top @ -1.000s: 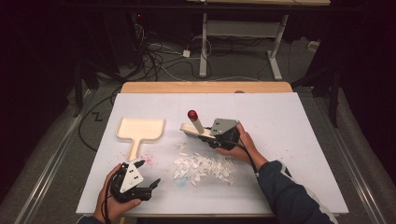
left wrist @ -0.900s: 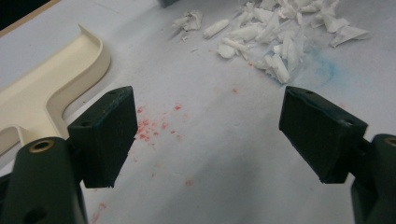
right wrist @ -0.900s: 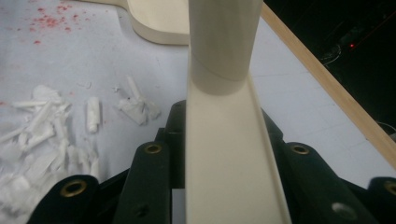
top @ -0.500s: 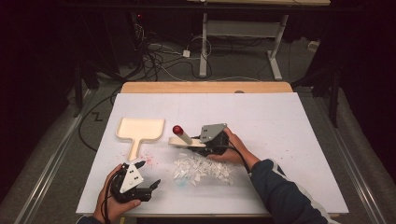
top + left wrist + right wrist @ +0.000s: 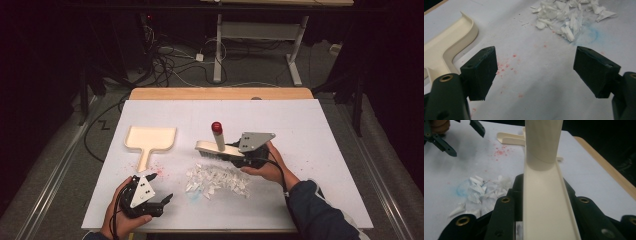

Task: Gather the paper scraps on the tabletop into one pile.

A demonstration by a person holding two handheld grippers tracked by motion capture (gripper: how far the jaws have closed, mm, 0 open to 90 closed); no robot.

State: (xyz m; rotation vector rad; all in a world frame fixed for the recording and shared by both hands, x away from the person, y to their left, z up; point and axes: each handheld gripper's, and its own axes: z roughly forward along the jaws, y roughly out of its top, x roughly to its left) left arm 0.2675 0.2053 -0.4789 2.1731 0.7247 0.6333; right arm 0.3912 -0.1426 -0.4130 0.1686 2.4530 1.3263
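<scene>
Resting on the near left corner of a matte white table sheet (image 5: 310, 130), the left gripper (image 5: 161, 189) sits in a person's hand with its two blocky black jaws spread wide and nothing between them; in the left gripper view the square rubbery pads (image 5: 482, 71) frame bare surface dotted with reddish specks. Beyond it lies a cream plastic dustpan (image 5: 150, 141), a smooth shallow tray with a raised curved lip and a flat straight handle pointing toward the person; its rounded rim shows at the edge of the left gripper view (image 5: 451, 42). Faint pink crumbs (image 5: 159, 165) scatter beside the handle. At mid-table a loose heap of white paper scraps (image 5: 217, 179), crisp, angular and crumpled, spreads over a pale blue smudge (image 5: 587, 33). Just behind the heap, the cream hand brush (image 5: 220, 147) is raised over the sheet, its long bristle head level and its round handle, capped in glossy red, standing up from the head. The right gripper (image 5: 235, 156) is clamped on the brush; the right gripper view shows both black jaws pressed against the brush's channel-shaped cream back (image 5: 546, 202), with the cylindrical handle rising ahead. A dark sleeve (image 5: 320, 210) covers the right forearm.
</scene>
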